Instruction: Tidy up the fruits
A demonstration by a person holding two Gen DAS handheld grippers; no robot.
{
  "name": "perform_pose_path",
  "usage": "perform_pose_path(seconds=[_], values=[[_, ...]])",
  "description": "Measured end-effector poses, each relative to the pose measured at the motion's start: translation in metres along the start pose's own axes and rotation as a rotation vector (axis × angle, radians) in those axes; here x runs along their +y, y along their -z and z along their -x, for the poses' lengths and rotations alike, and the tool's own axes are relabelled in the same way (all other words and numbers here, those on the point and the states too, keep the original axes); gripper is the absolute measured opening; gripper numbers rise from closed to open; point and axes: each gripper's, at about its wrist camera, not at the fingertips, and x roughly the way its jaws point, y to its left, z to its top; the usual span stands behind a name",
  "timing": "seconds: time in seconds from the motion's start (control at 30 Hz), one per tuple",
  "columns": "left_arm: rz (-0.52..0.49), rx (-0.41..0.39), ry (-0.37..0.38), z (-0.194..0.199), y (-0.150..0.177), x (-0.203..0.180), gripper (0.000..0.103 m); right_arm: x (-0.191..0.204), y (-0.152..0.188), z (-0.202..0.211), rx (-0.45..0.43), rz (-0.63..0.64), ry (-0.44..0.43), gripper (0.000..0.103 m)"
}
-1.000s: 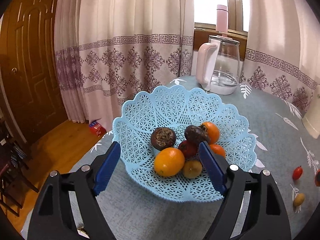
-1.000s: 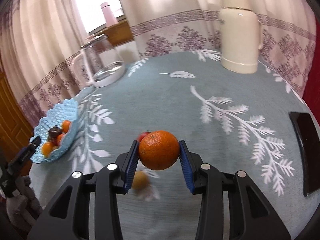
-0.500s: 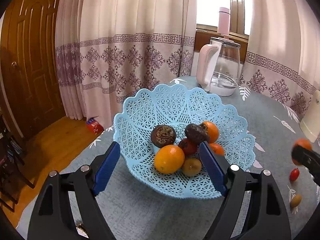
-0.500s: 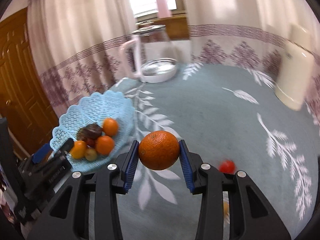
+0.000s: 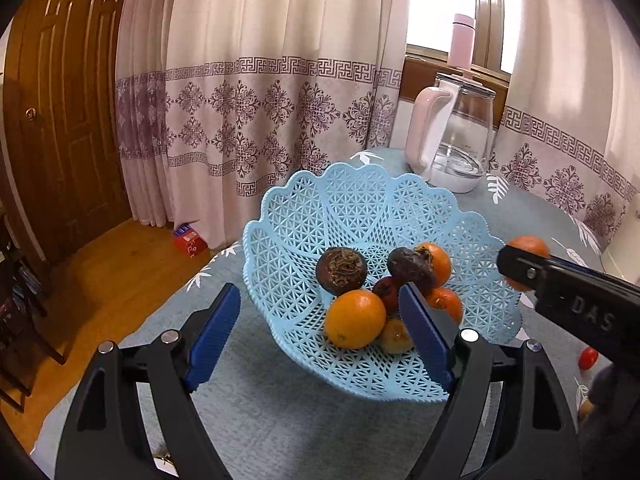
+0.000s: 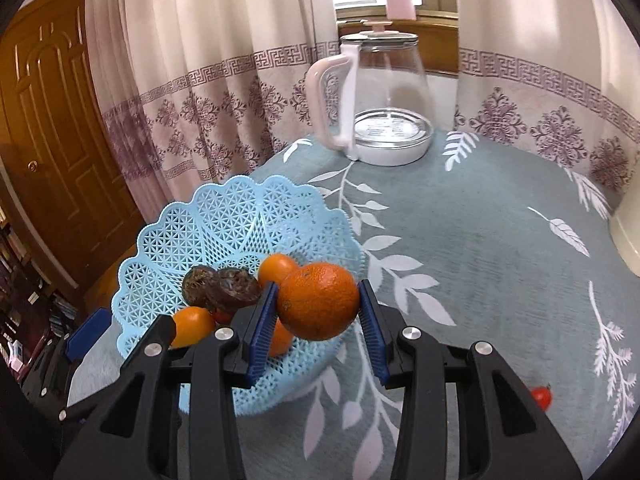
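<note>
Between my right gripper's [image 6: 319, 330] blue pads I have an orange [image 6: 318, 300] pinched on both sides, lifted off the table and hanging above the near rim of the light blue lattice fruit basket [image 6: 224, 220]; my left gripper [image 5: 320, 338] is spread wide with nothing in it, one pad left of the basket's outside and the other in front of the piled fruit, though I cannot tell whether either touches the plastic; from the left wrist camera the basket [image 5: 360, 200] holds a smooth yellow-orange fruit [image 5: 355, 319] at the front, a small yellowish fruit [image 5: 394, 336] beside it, a small red fruit [image 5: 386, 291] in the middle, two dark brown shrivelled fruits [image 5: 341, 271] behind, and two more oranges [image 5: 438, 264] on the right side; past the basket's right rim the right gripper's black arm comes into that view with its orange [image 5: 527, 246] partly hidden behind it; on the grey-blue tablecloth with white leaf prints [image 6: 480, 240] a cherry tomato [image 6: 541, 397] lies to the right, well apart from the basket; farther back a glass kettle with a pink handle [image 6: 384, 96] stands on its white base near the table's far edge; behind it, patterned curtains [image 5: 256, 80] hang, and a pink bottle [image 5: 462, 42] stands on the windowsill; a brown wooden door [image 5: 60, 112] is at the far left.
</note>
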Motion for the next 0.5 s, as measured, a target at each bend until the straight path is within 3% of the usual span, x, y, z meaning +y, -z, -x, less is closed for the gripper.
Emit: perform_pose_path(seconds=[0.13,0.5], values=[[0.01,0.007,0.0,-0.002,-0.001,0.004,0.083,0.003,-0.004,0.0,-0.013,0.01,0.007,0.048],[0.012,0.017,0.012,-0.003,-0.003,0.003,0.083,-0.016,0.006,0.019,-0.037,-0.052,0.029,0.048]])
